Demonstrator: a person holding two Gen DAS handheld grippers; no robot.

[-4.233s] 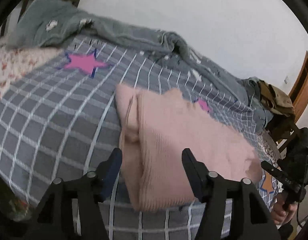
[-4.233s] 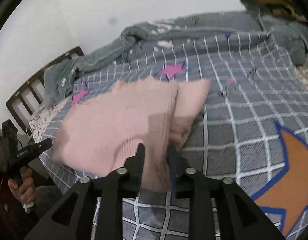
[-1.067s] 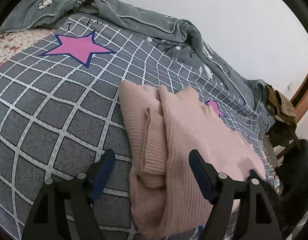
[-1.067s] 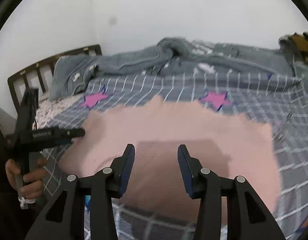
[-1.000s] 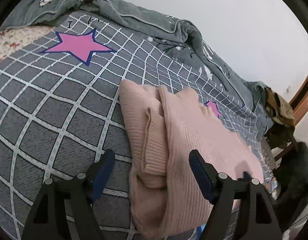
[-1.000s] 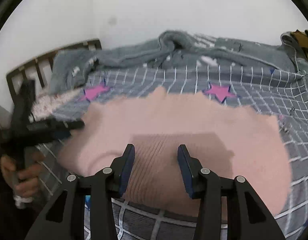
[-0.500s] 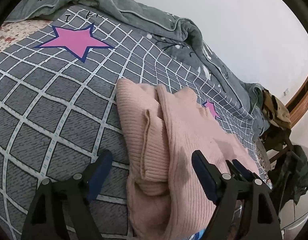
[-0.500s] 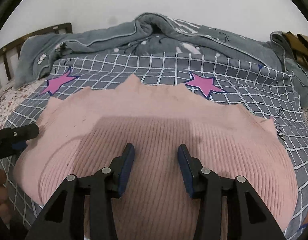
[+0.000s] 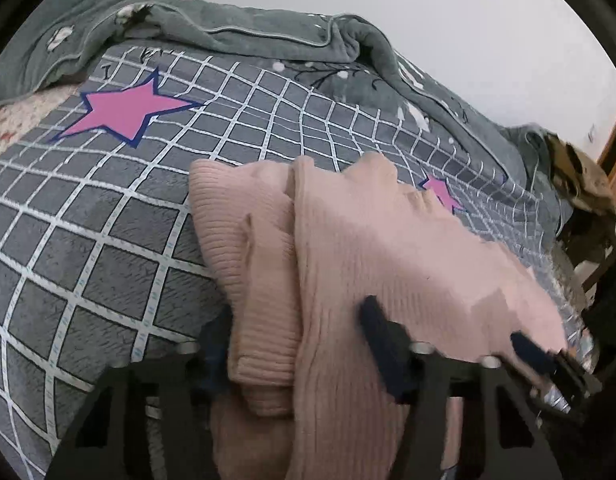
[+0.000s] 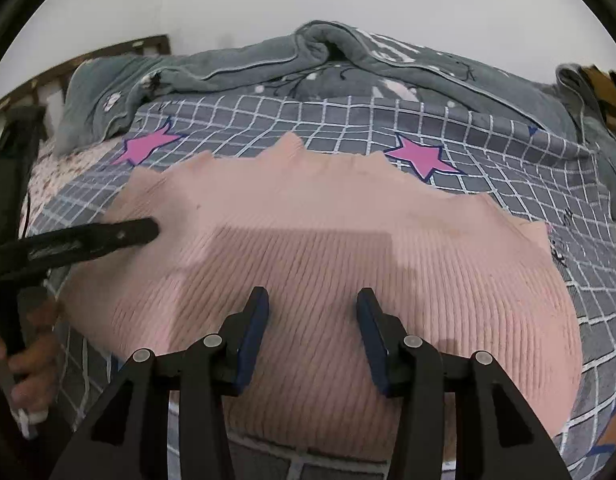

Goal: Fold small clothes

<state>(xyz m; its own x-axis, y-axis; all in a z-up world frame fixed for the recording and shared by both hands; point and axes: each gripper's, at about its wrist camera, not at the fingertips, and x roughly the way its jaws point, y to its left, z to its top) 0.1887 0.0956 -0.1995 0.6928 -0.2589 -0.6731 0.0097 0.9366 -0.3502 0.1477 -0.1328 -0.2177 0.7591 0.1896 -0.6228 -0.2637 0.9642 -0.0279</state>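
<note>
A pink ribbed knit sweater [image 10: 327,248] lies folded on the grey checked bedspread [image 10: 487,152]. In the left wrist view the sweater [image 9: 367,248] shows its stacked folded layers at its left end. My left gripper [image 9: 296,332] is open, its fingers straddling that folded end, low over the fabric. It also shows in the right wrist view [image 10: 120,232] at the sweater's left edge. My right gripper [image 10: 311,300] is open and empty, just above the sweater's near middle.
A rumpled grey-green blanket [image 10: 315,56] lies along the far side of the bed by the white wall. A dark slatted headboard [image 10: 108,50] is at the left. A brown garment [image 9: 579,176] hangs on a wooden chair at the right. Pink stars mark the bedspread [image 9: 128,112].
My right gripper went from shut on the sweater's edge to open and moved over its middle. My left gripper has pushed forward onto the folded left end. The sweater lies flatter.
</note>
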